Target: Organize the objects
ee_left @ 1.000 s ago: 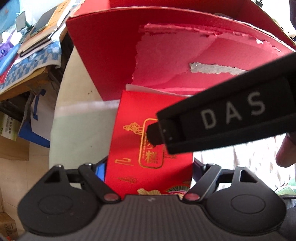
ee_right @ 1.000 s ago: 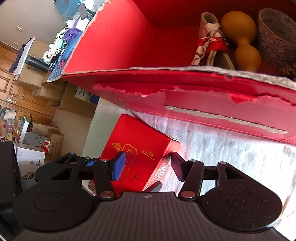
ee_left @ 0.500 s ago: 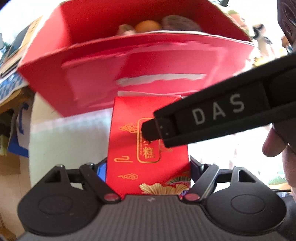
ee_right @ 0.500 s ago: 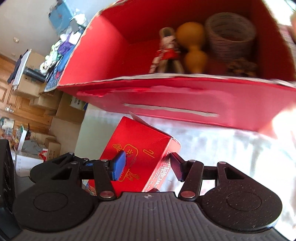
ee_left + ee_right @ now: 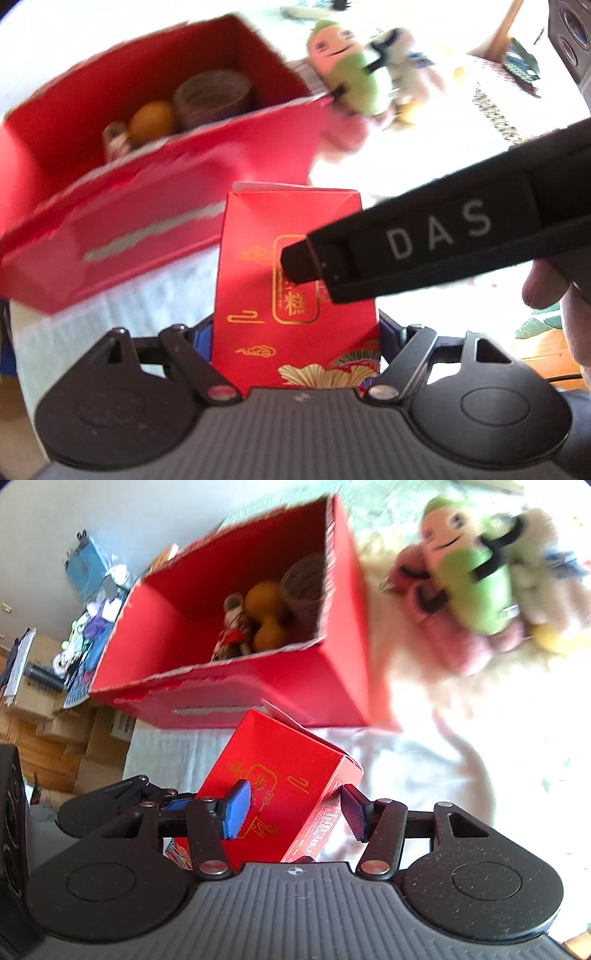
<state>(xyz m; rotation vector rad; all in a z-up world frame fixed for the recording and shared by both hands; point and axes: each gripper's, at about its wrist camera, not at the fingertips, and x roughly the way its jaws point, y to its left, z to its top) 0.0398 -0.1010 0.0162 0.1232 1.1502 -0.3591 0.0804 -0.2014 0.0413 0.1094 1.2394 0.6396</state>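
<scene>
I had the small red carton [image 5: 295,280] gripped in both tools at once. The left gripper [image 5: 295,332] was clenched on its lower sides, with the carton standing up between the fingers and its long axis running straight away from the camera towards the big red box [image 5: 155,206]. From the right wrist view, the right gripper [image 5: 295,808] had its blue pad [image 5: 236,812] flat on the printed face and the other finger against the narrow side, so I judged it clamped on the carton as well. In the left view its black finger [image 5: 424,251] reached across the front of the carton.

The carton hung above the white cloth [image 5: 406,768], just in front of the big box and lower than its torn rim. The box lay ahead and to the left of both grippers, open at the top, with a gourd [image 5: 266,616], a roll of tape [image 5: 212,96] and a small doll [image 5: 232,627] crowded at its far end; the near end looked free. Plush toys [image 5: 476,572] lay to the right of it.

I judged the carton needed to go up and forward over the near wall, and neither arm was clearly nearer
</scene>
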